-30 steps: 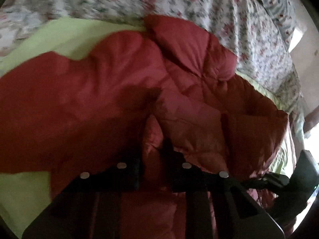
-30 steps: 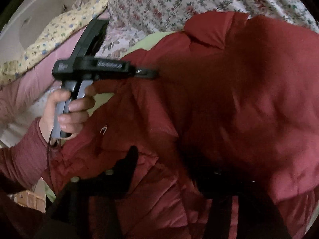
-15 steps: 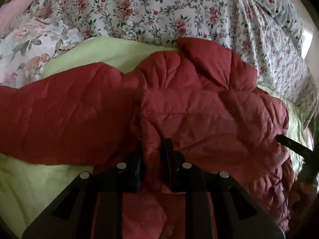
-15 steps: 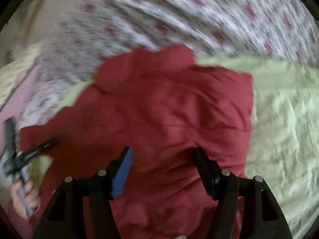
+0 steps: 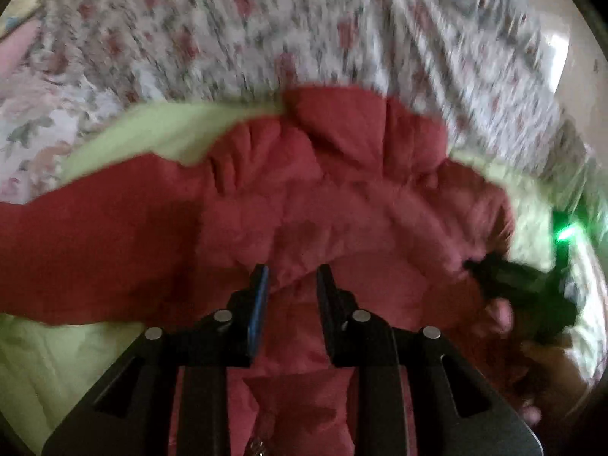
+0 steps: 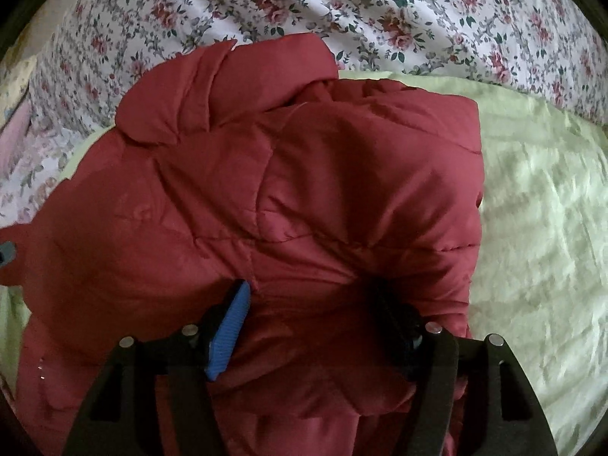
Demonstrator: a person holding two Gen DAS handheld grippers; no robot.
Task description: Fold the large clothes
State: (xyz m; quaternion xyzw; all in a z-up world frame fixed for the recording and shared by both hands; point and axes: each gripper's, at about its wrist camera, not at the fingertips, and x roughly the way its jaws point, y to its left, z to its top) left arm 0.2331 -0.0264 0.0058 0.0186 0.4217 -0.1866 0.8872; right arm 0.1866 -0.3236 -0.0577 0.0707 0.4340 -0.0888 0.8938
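Fingers point(image 6: 228, 326) of the right gripper point(image 6: 315, 319) gape wide; the left gripper point(image 5: 292, 285) seems narrowly parted above one puffy red quilted jacket point(image 6: 304, 190).

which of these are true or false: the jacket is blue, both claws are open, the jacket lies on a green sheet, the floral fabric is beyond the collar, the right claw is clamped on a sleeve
1. The jacket is blue. False: it is red and quilted.
2. Both claws are open. True: the left claw and the right claw each show a gap between the fingers, with no fabric pinched.
3. The jacket lies on a green sheet. True.
4. The floral fabric lies beyond the collar. True.
5. The right claw is clamped on a sleeve. False: its fingers stand wide apart over the jacket's body.
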